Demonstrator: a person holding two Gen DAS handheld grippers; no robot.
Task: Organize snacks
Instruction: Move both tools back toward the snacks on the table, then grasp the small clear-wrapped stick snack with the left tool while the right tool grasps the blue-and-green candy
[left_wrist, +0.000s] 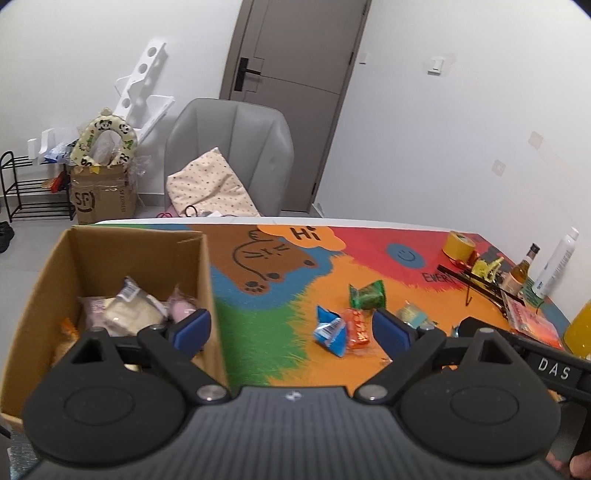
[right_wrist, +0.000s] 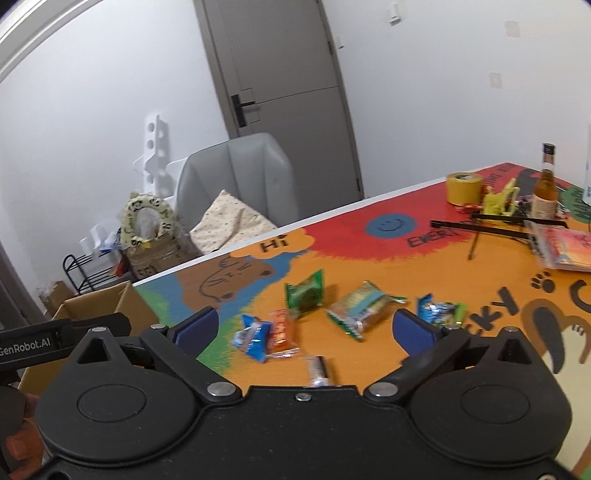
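Left hand-held gripper: jaws spread wide, nothing between the blue pads. It hangs over the edge where the cardboard box meets the table. The left pad sits over the box opening, the right pad over the table top.

Box: open-topped, at the table's left end. Inside lie a pale wrapped snack, a pink packet beside it, and an orange one at the left wall, partly hidden.

Right hand-held gripper: jaws spread wide, holding nothing. Loose snacks lie on the table in front of it.

Snacks on the table, colourful printed cover: blue packet touching an orange packet; green packet just behind them; a longer silver-green packet to the right; another blue packet close by the right pad; one small dark-wrapped piece nearest the gripper body.

Far end of the table: tape roll, glass bottle.
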